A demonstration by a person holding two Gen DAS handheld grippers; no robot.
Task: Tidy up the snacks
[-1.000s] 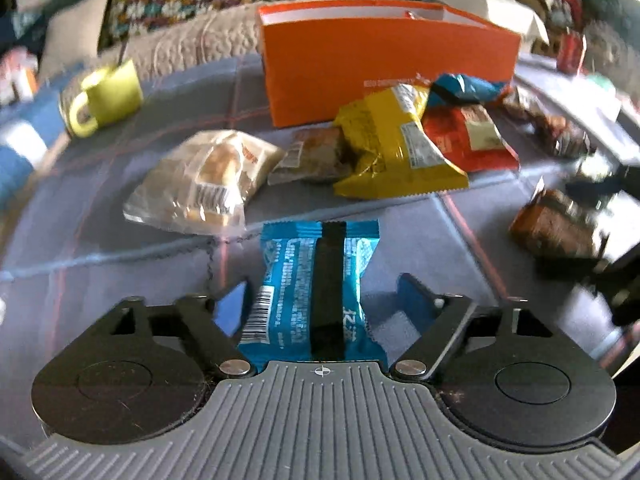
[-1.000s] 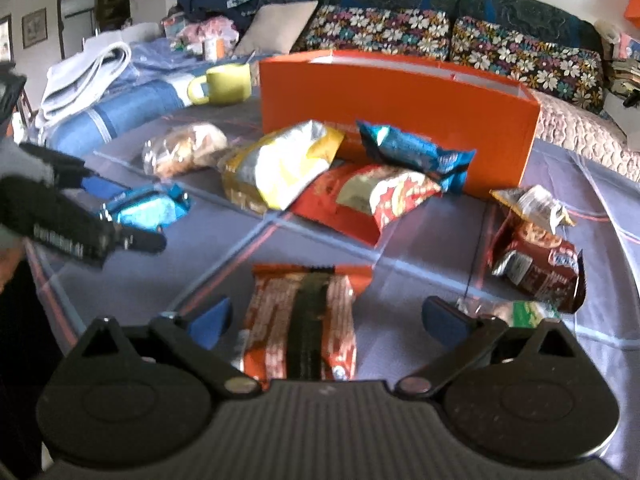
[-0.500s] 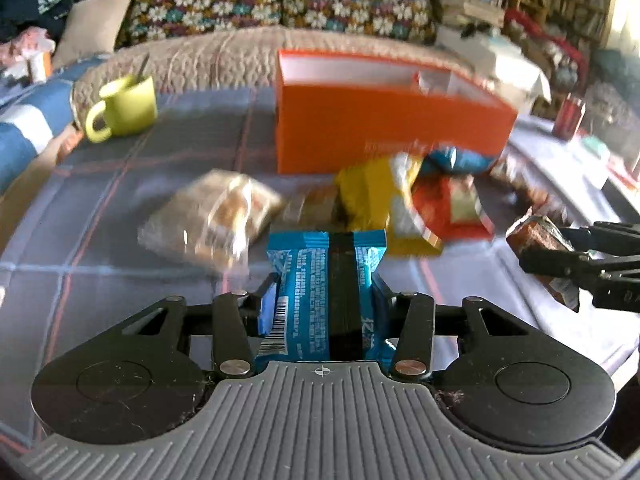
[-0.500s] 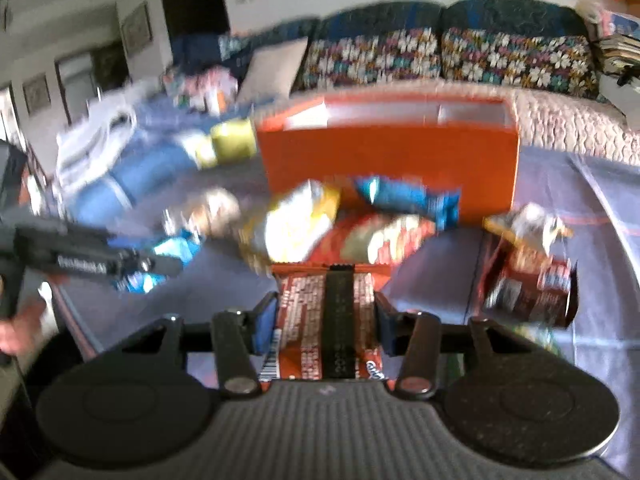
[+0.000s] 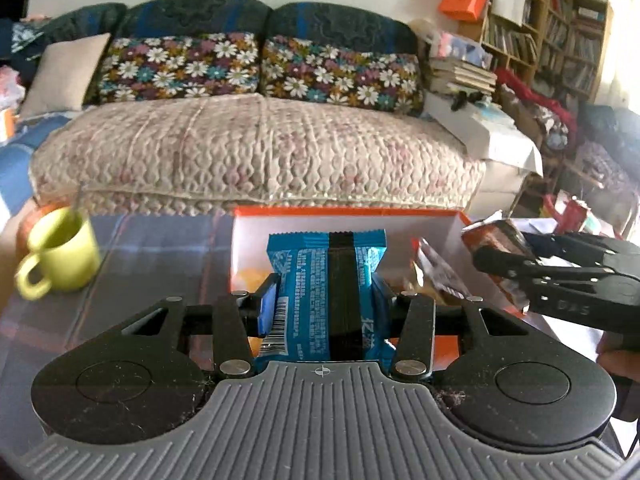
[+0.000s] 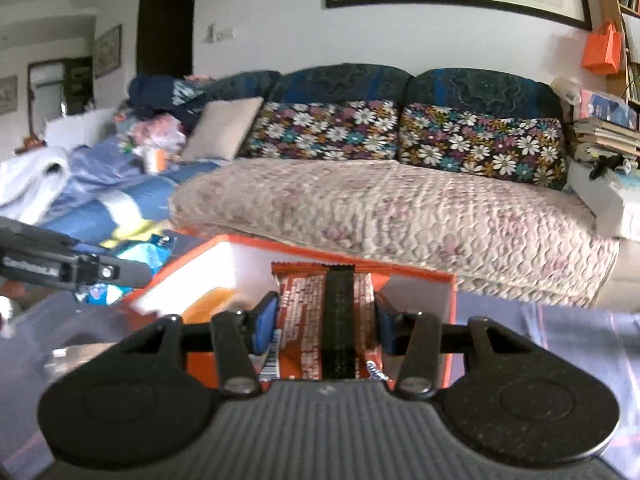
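My left gripper (image 5: 326, 300) is shut on a blue snack packet (image 5: 308, 280) and holds it over the near edge of the open orange box (image 5: 348, 213). My right gripper (image 6: 326, 320) is shut on an orange-brown snack packet (image 6: 302, 316) and holds it over the orange box (image 6: 408, 278), white inside. The right gripper (image 5: 552, 276) with its packet (image 5: 494, 236) shows at the right of the left wrist view. The left gripper (image 6: 72, 270) shows at the left of the right wrist view. Something orange-yellow lies inside the box (image 6: 208, 304).
A yellow-green mug (image 5: 60, 258) stands on the table left of the box. A sofa (image 5: 256, 152) with flowered cushions lies right behind the box. Stacked books (image 5: 460, 74) and shelves are at the right. Blue bedding (image 6: 96, 200) lies at the left.
Both grippers closed on their packets, lifted them off the table and carried them forward to above the orange box. The other snacks on the table have dropped out of view.
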